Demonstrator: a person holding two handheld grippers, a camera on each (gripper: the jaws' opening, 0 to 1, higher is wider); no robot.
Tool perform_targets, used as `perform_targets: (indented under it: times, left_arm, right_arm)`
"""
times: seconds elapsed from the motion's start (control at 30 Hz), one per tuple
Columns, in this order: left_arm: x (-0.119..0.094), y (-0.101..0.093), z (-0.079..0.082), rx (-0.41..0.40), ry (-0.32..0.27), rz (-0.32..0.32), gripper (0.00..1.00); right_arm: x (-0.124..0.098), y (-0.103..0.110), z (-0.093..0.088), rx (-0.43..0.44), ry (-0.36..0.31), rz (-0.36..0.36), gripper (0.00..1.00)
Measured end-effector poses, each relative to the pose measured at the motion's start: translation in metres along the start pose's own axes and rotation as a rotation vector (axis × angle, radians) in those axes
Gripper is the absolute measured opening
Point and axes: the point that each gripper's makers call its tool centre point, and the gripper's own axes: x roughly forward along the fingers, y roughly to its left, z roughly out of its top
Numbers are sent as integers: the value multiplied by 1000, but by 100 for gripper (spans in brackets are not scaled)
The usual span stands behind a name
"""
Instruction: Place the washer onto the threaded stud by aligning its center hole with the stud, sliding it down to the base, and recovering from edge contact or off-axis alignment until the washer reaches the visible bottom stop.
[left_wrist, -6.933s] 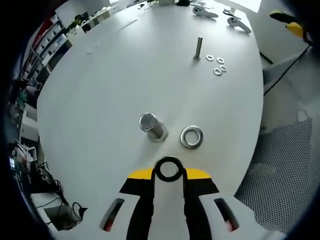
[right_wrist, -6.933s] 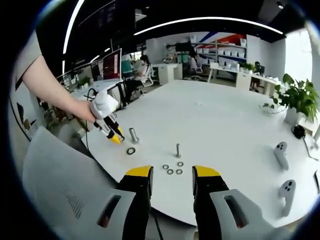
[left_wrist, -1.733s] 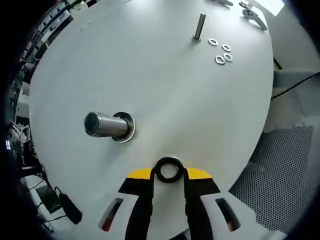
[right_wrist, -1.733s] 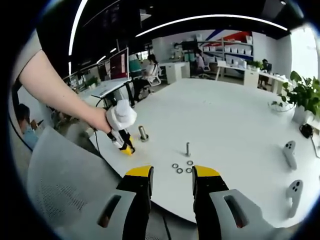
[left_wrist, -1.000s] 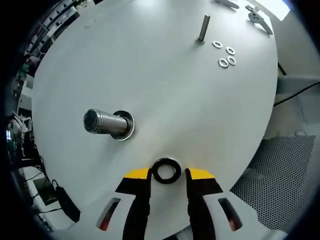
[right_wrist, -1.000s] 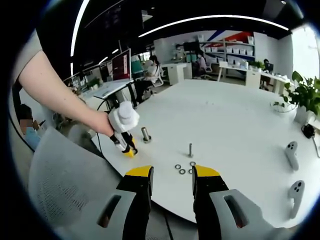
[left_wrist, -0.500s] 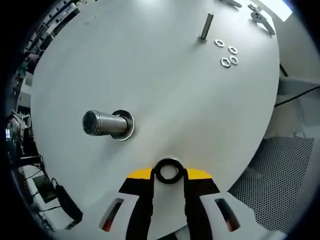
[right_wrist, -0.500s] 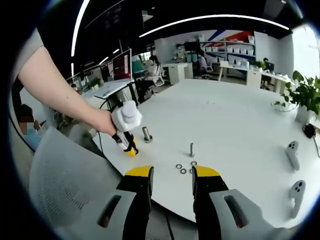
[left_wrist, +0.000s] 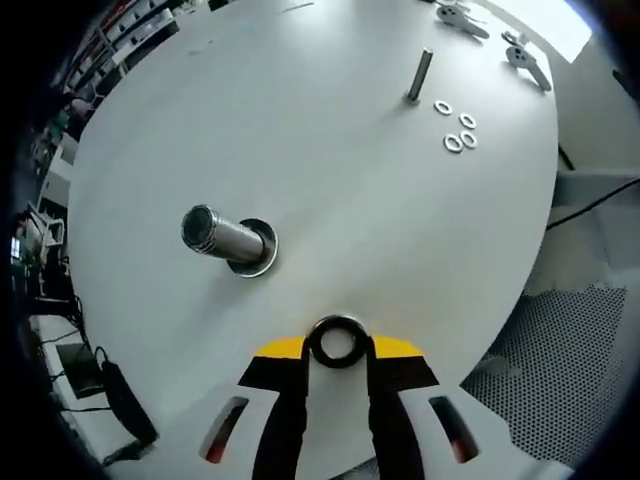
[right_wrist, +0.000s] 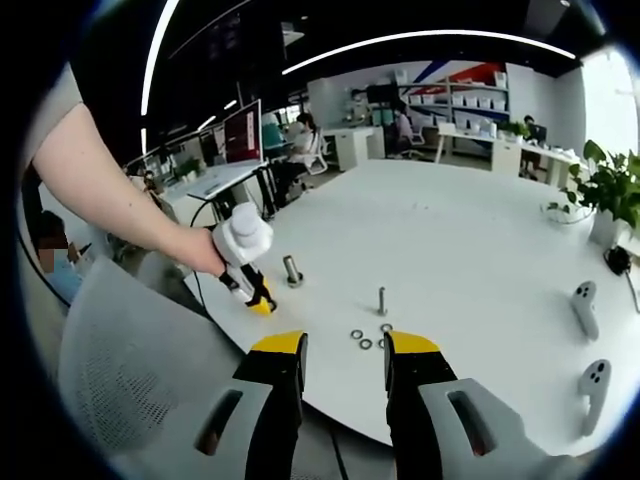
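Left tool (left_wrist: 338, 345) is clenched on a dark washer (left_wrist: 338, 340), pinched between its yellow-tipped jaws low over the white surface (left_wrist: 380, 210). Up at ten o'clock from it stands the big threaded stud (left_wrist: 222, 237), with a silver washer (left_wrist: 256, 262) seated round its base. Far off at one o'clock, a thin bolt (left_wrist: 418, 76) with small washers (left_wrist: 457, 128) beside it. In the right gripper view, the right tool (right_wrist: 344, 350) hangs released, jaws apart, nothing between them, near the surface's edge.
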Motion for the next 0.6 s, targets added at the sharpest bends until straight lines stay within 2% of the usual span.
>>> perform_targets:
  times: [0.1, 0.27, 0.6]
  left_arm:
    - [0, -2, 0, 33, 14, -1, 19]
    - [-1, 2, -2, 41, 14, 3, 19]
    - [-23, 11, 9, 86, -29, 25, 19]
  right_arm:
    - [0, 0, 0, 0, 2, 2, 33]
    - [1, 1, -1, -1, 5, 5, 33]
    - [1, 1, 0, -4, 4, 4, 32]
